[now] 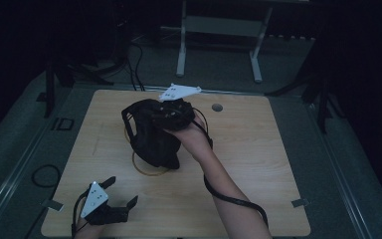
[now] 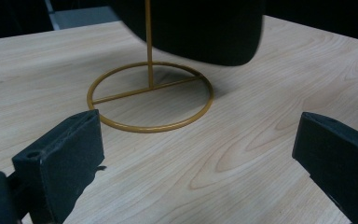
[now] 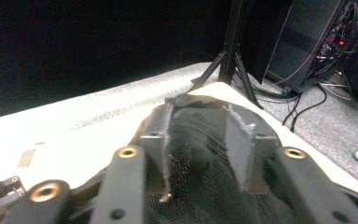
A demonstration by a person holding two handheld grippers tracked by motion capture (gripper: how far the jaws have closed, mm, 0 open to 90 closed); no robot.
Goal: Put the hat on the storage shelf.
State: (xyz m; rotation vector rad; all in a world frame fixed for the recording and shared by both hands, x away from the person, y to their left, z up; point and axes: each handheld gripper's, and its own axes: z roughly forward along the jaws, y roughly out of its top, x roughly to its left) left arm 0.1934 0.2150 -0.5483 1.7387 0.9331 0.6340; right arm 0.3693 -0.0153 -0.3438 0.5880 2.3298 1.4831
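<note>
The left gripper [image 1: 122, 191] rests near the table's [image 1: 258, 164] front edge with its jaws wide apart and nothing between them. Farther back, the right gripper [image 3: 200, 177] stands partly open around the black cap [image 1: 151, 137], which sits on the gold wire stand [image 2: 150, 95].

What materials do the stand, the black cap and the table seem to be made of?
Stand: probably thin metal wire with a matte gold coating, judging by its slim, even ring and post.
Cap: black fabric, seemingly mesh; a fine weave shows.
Table: wood or wood-look laminate, light with visible grain; I cannot tell which.
</note>
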